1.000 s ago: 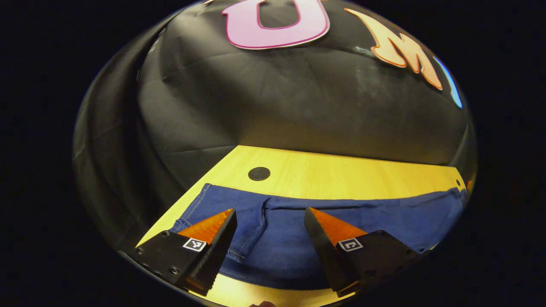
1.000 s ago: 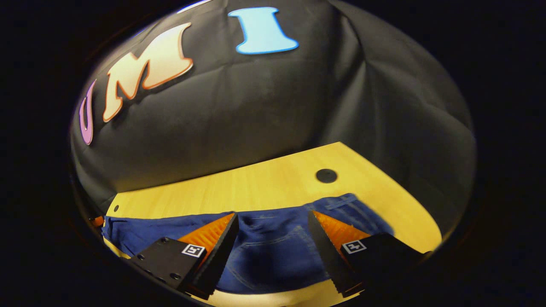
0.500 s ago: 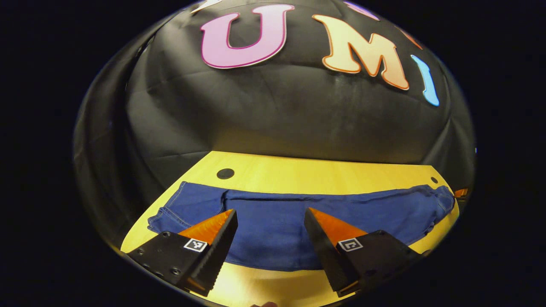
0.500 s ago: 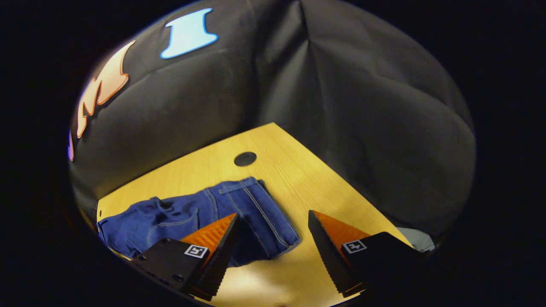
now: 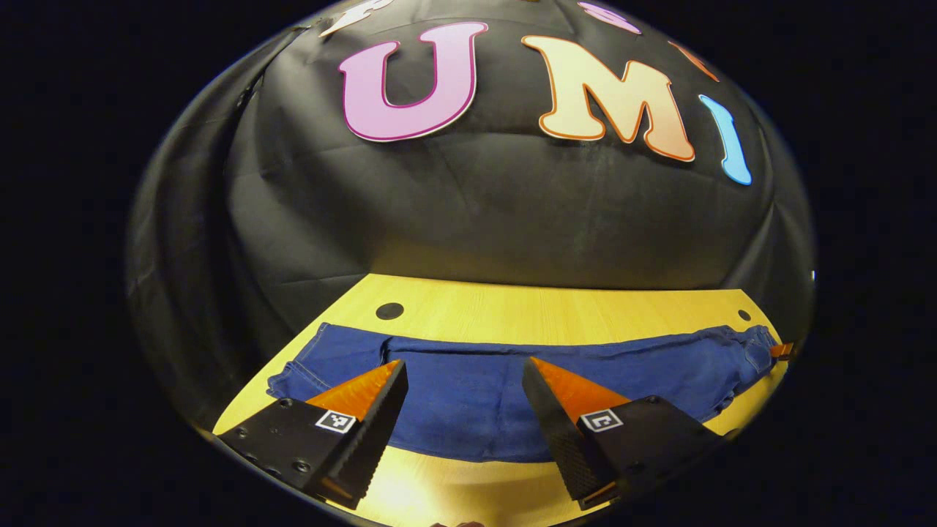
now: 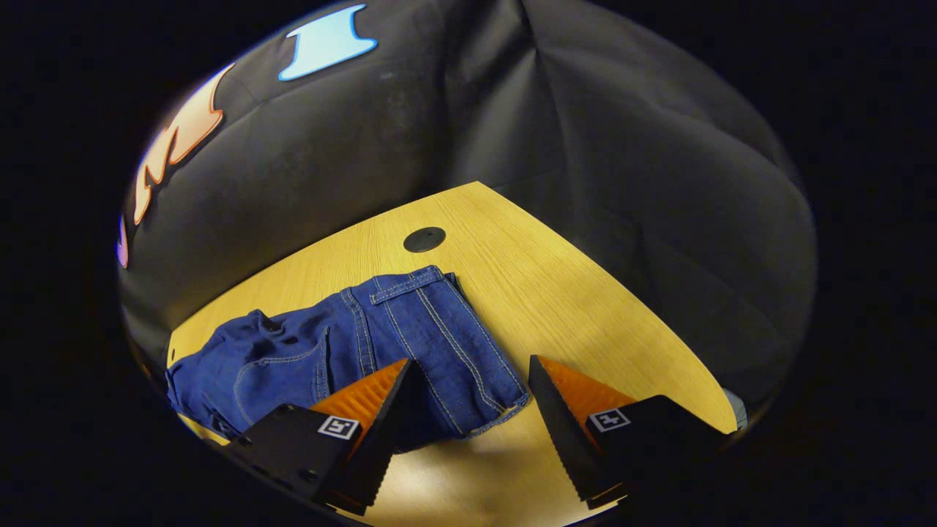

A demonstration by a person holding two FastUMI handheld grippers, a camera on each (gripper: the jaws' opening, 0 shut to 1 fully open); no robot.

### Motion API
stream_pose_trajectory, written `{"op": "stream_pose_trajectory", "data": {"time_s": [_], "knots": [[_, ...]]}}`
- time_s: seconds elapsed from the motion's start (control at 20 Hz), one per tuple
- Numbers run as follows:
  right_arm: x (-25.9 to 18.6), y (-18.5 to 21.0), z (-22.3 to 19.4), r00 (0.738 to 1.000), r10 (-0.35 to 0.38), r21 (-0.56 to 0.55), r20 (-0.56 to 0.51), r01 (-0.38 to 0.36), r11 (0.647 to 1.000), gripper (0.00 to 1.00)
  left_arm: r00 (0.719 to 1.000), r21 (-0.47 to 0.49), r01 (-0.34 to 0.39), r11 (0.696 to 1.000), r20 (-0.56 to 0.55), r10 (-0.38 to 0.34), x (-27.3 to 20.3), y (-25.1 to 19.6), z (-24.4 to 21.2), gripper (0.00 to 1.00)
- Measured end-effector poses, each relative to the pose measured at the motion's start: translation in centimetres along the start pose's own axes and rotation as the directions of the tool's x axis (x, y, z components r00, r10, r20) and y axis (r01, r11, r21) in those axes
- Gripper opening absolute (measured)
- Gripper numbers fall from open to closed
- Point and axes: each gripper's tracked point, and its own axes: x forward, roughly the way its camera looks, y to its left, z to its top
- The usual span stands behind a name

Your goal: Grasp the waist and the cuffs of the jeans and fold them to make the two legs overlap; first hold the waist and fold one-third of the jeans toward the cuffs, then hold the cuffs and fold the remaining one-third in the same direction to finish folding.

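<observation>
2 grippers, left and right, spread wide above flat jeans

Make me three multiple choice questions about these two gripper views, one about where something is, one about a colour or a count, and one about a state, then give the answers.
1. Where do the jeans lie?
A. On the wooden table
B. On the floor
C. Draped over a chair

2. What colour are the jeans?
A. Black
B. Blue
C. Grey

3. How does the right gripper stand?
A. Shut on the waist
B. Shut on nothing
C. Open, holding nothing

Answers:
1 A, the denim lies spread along the tabletop in the left gripper view.
2 B, the cloth is blue in both views.
3 C, its fingers stand apart, over the waist end with nothing clamped.
</observation>
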Motion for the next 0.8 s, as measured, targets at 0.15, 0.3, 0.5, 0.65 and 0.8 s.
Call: {"op": "stream_pose_trajectory", "data": {"time_s": [0.15,0.3,0.5,0.65,0.8], "knots": [[-0.3,0.5,0.0,1.0,0.017,0.002,0.023,-0.017,1.0,0.92,1.0,-0.006,-0.015,1.0,-0.001,0.015,-0.8,0.0,0.1,0.95],[0.1,1.5,-0.3,0.997,0.044,0.021,0.059,-0.045,0.999,0.51,0.999,-0.013,-0.031,0.999,-0.008,0.031,-1.6,0.3,-0.2,0.95],[-0.1,1.7,-0.2,0.995,0.041,0.073,0.088,-0.047,0.996,0.18,0.999,-0.031,-0.028,0.999,-0.027,0.027,-2.2,0.4,-0.9,0.95],[-0.1,1.8,0.1,0.995,0.036,0.063,0.094,-0.042,0.997,0.02,0.999,-0.042,-0.025,0.999,-0.021,0.024,-2.4,0.6,-0.8,0.95],[-0.8,2.1,1.2,0.993,0.04,0.073,0.113,-0.048,0.996,0.03,1.0,-0.045,-0.013,0.999,-0.022,0.013,-2.2,1.0,-0.7,0.95]]}}
